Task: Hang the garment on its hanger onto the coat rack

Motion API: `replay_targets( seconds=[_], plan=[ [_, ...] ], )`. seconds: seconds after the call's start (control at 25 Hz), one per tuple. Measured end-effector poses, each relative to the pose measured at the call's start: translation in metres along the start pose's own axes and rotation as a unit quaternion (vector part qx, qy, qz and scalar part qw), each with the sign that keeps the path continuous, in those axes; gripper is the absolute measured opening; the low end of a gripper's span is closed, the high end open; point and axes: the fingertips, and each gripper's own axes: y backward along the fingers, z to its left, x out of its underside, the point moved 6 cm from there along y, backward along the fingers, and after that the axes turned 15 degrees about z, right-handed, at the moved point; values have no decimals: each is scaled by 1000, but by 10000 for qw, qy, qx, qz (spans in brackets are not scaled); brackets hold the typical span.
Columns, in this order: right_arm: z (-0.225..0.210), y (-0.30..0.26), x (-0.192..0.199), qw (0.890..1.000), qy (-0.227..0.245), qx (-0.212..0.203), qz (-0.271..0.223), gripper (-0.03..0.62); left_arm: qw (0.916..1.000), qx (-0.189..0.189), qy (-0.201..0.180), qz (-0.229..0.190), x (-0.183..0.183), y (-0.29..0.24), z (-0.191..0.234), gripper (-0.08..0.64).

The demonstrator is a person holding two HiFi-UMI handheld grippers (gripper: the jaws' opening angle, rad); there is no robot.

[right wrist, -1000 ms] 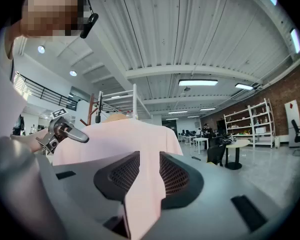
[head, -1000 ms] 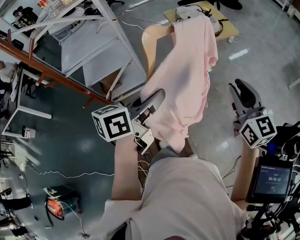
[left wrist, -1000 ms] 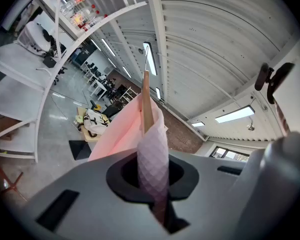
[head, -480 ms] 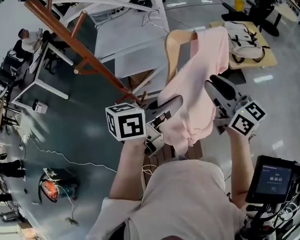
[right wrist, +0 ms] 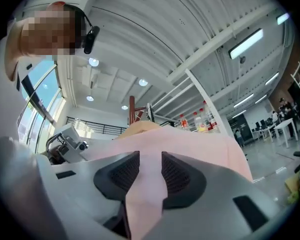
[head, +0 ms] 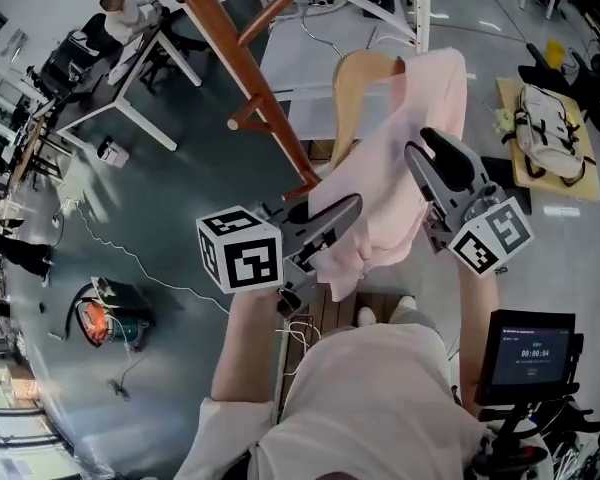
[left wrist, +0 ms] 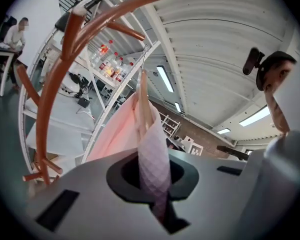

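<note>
Here, left gripper (head: 348,208) and right gripper (head: 432,154), jaws tight on garment (head: 412,138), coat rack (head: 242,68) beside.

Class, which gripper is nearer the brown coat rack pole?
Left. The left gripper sits right by the coat rack pole; the right gripper is farther off, beyond the pink garment.

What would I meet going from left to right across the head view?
Orange and black device on the grey floor → left gripper → pale pink garment, clamped by both grippers → right gripper → cream backpack on a low wooden platform.
</note>
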Motion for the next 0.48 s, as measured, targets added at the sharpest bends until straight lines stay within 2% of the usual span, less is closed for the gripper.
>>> replay_targets(
  seconds=[0.2, 0.48],
  plan=[
    [9, -35, -8, 9990, 156, -415, 21, 132, 9985, -499, -171, -113, -12, 28, 2, 14],
    [31, -72, -37, 9953, 356, -890, -142, 132, 9951, -917, -314, -219, -28, 60, -9, 14]
  ],
)
